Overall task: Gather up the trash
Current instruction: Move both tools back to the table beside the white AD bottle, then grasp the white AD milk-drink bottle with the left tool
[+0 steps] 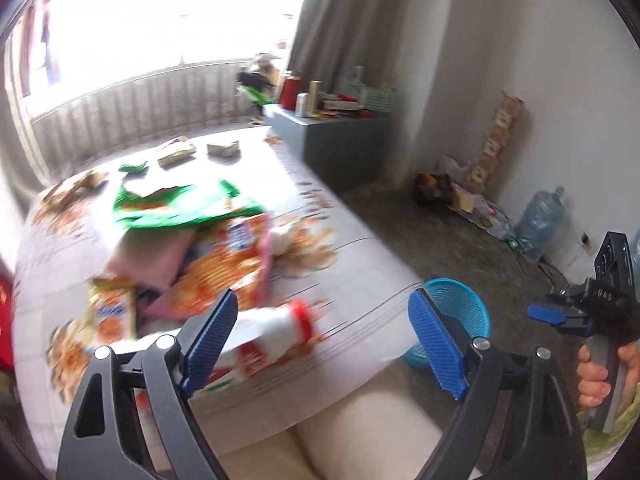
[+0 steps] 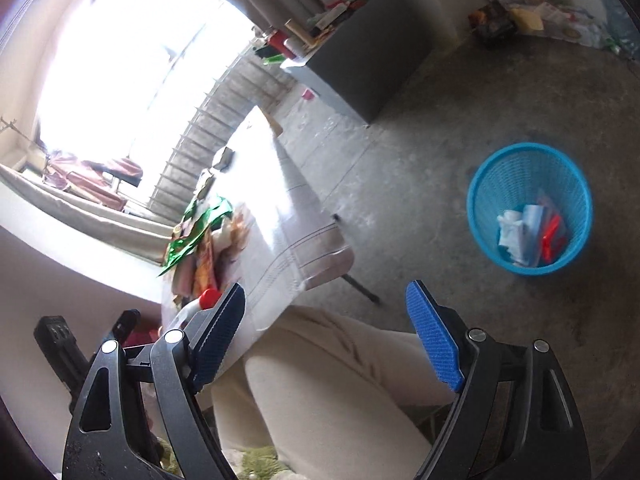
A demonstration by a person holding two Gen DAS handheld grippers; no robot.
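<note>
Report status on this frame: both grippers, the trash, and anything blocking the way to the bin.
Left gripper open, empty, over the wrapper pile on the table. Right gripper open, empty. Blue bin on floor, partly filled. Path clear.

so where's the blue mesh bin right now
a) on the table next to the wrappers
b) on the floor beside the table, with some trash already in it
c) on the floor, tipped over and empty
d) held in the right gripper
b: the right wrist view shows the blue bin upright on the grey floor, apart from the table, with pale and red scraps inside it.
</note>
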